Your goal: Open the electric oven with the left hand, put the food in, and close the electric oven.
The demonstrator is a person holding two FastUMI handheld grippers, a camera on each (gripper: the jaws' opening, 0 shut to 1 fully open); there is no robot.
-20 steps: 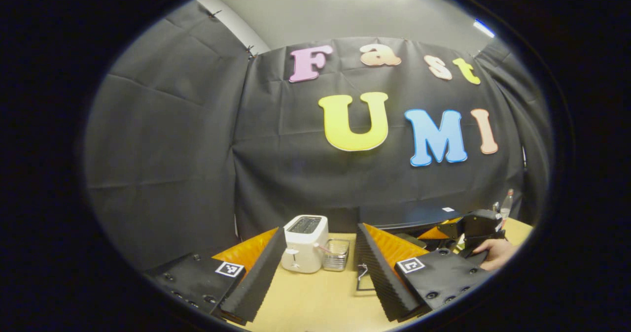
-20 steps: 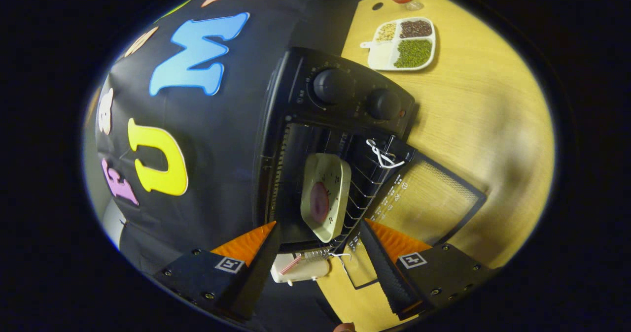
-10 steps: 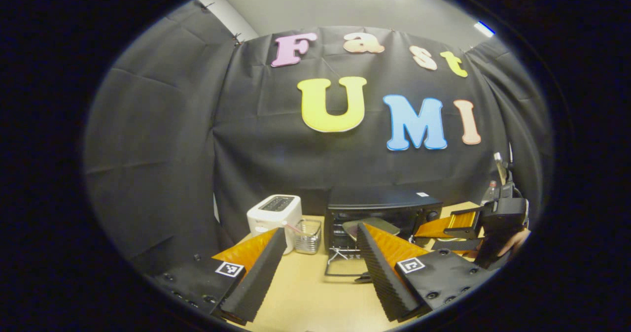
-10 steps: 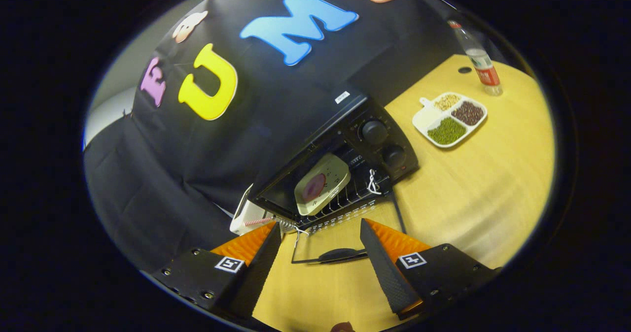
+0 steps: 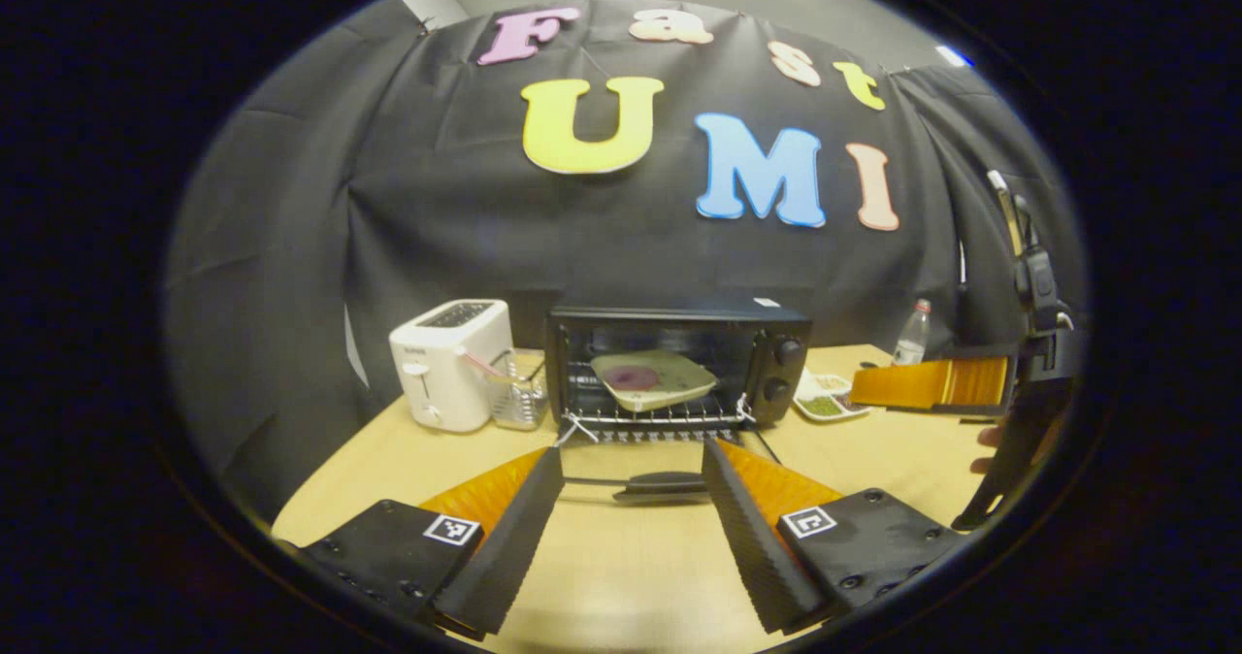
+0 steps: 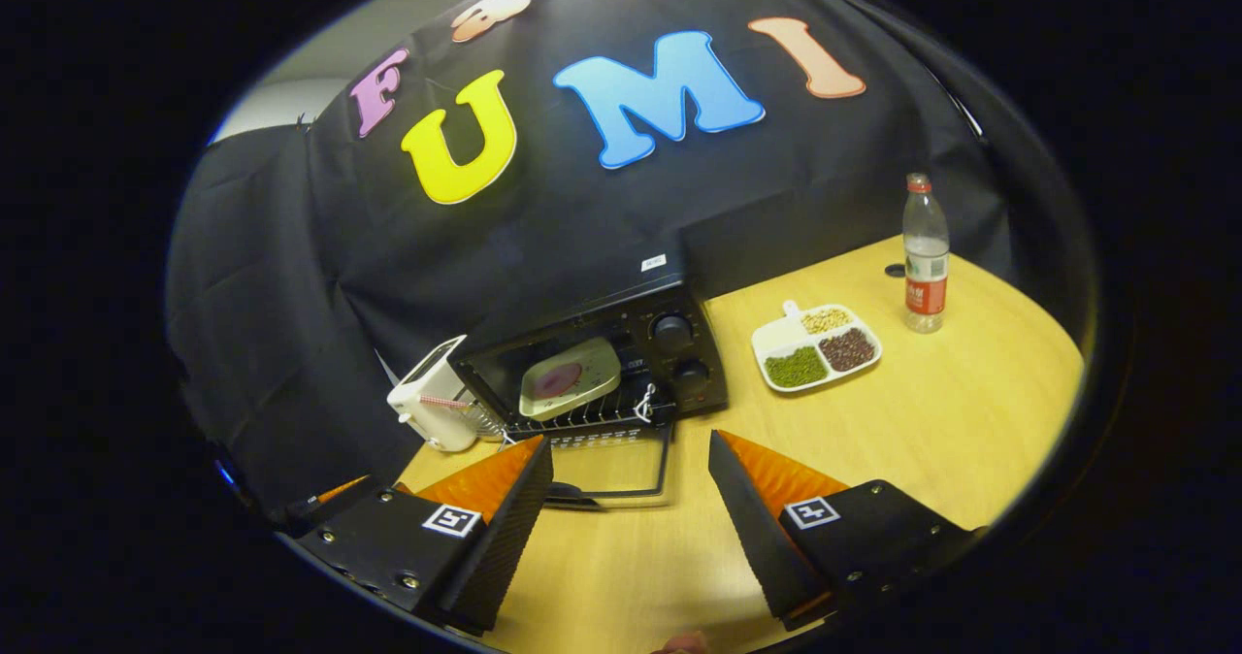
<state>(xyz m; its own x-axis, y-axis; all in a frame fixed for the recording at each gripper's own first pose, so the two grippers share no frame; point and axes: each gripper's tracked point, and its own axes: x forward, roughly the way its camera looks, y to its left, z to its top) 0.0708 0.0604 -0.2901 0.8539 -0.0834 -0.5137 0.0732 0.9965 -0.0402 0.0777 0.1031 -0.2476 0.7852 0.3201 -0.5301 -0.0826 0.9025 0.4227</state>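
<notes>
Oven point(image 5: 679, 343) door down, plate point(image 5: 652, 379) w/ food inside.

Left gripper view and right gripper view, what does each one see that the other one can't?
Left gripper view: the right gripper side-on, with a hand near it. Right gripper view: the tray with its three fillings plain to see, and a dark spot on the table by the bottle. Both: the open oven, the plate of food inside, and the toaster.

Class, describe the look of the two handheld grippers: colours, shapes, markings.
The left gripper and the right gripper look alike: two wedge-shaped fingers, orange outside, ribbed black pads inside, on black screwed plates, each with a small square black-and-white marker.
</notes>
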